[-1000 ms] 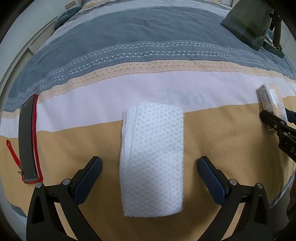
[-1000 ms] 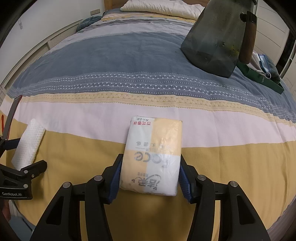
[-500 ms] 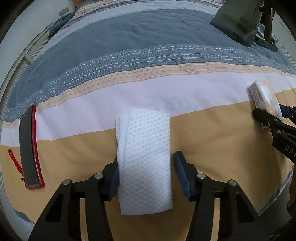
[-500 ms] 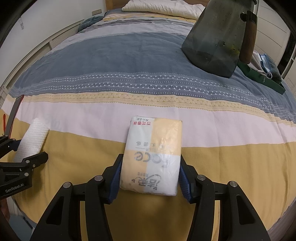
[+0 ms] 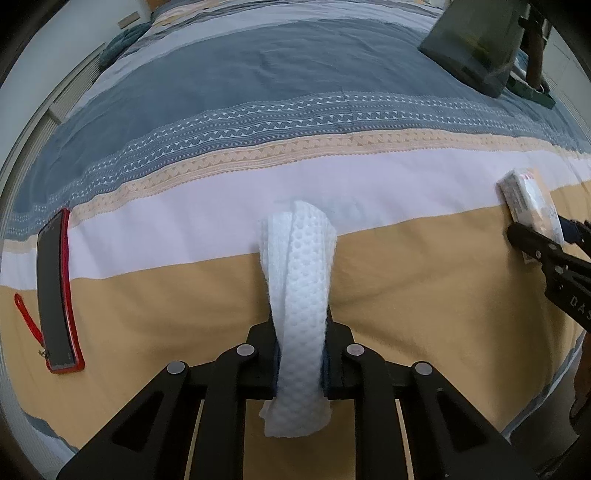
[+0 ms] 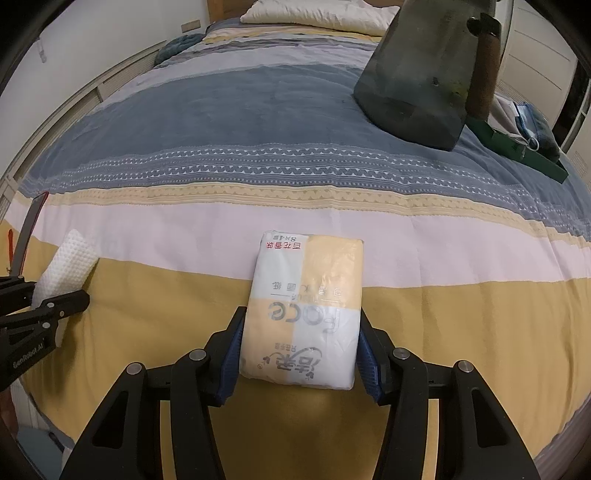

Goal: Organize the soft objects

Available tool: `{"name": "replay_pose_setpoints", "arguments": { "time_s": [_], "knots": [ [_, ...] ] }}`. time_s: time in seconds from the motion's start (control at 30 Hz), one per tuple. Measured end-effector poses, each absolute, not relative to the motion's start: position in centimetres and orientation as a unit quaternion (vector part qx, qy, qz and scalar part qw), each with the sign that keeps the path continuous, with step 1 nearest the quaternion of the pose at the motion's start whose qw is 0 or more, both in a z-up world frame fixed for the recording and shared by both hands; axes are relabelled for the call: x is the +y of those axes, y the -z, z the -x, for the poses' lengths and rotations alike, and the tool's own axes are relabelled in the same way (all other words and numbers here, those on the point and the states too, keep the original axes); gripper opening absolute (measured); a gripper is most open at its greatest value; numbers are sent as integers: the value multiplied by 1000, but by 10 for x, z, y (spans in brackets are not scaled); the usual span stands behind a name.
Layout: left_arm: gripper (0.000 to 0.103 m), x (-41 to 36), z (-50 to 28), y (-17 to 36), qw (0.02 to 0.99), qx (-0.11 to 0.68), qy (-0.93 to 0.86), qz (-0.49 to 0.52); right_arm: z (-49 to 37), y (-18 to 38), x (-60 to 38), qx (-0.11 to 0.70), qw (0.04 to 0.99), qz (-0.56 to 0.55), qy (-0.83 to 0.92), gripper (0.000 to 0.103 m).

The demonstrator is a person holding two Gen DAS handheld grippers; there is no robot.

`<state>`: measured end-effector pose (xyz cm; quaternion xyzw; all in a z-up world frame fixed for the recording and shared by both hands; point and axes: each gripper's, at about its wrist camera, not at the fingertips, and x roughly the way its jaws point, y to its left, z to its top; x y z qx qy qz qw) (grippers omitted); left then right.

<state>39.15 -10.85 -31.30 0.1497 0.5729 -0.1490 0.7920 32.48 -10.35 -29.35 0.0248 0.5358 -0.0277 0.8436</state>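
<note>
A folded white textured cloth [image 5: 301, 306] lies on the striped bedspread. My left gripper [image 5: 300, 354] is shut on its near part and pinches it into a narrow ridge. The cloth [image 6: 68, 266] and left gripper [image 6: 44, 314] also show at the left edge of the right wrist view. A soft yellow and white tissue pack [image 6: 304, 314] lies on the bed. My right gripper [image 6: 299, 354] is shut on its near end, one finger against each side. The pack [image 5: 532, 210] and right gripper [image 5: 543, 243] show at the right in the left wrist view.
A phone in a red case [image 5: 55, 291] with a red strap lies at the left. A dark green bag [image 6: 424, 70] with a brown handle stands on the far right of the bed. A green tray [image 6: 524, 144] with cloth items lies behind it. A pillow [image 6: 317, 14] lies at the head.
My left gripper has closed from wide open onto the white cloth, squeezing it narrow. My right gripper stays shut on the tissue pack without moving.
</note>
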Motion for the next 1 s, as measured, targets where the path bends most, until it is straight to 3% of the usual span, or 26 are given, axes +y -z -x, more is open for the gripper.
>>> {"name": "replay_pose_setpoints", "arguments": {
  "time_s": [0.77,1.0],
  "knots": [
    [10,-98,-378,297,814,560,104,-113,-287,257,-133,514,856,-33,42,51],
    [10,-110,-371,269,824,544,121,-101,-271,236,-143,495,867,-26,54,51]
  ]
}}
